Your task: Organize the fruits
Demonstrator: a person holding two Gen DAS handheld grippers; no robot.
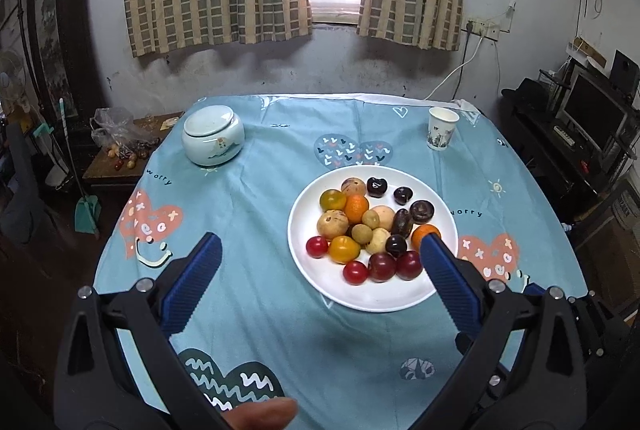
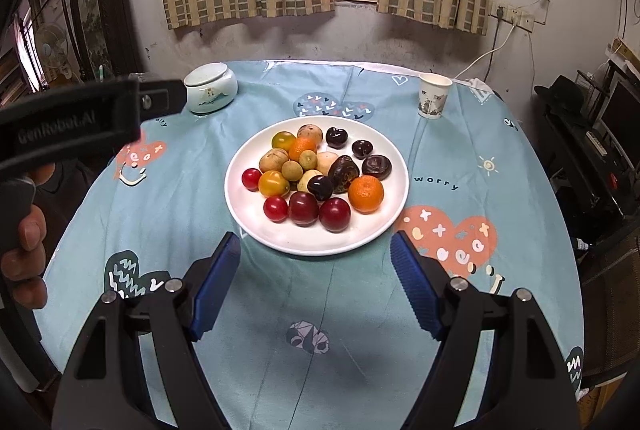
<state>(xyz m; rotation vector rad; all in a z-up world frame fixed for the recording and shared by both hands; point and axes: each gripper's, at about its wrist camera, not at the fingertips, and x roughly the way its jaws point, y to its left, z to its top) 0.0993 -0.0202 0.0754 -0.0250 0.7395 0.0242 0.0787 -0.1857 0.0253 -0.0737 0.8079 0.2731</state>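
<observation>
Fruits heaped on white plate, no shared axis | left tool, right tool: wide apart, empty

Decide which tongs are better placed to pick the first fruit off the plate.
Probably the right tongs: open, empty, with the white plate centred ahead. The left tongs face mostly tablecloth left of it.

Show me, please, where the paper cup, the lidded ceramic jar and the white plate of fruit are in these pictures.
paper cup [image 2: 433, 97]: right wrist view, on its printed side wall.
lidded ceramic jar [image 1: 213, 137]: left wrist view, on its pale body below the lid.
white plate [image 2: 320, 240]: right wrist view, on its bare near rim.
</observation>
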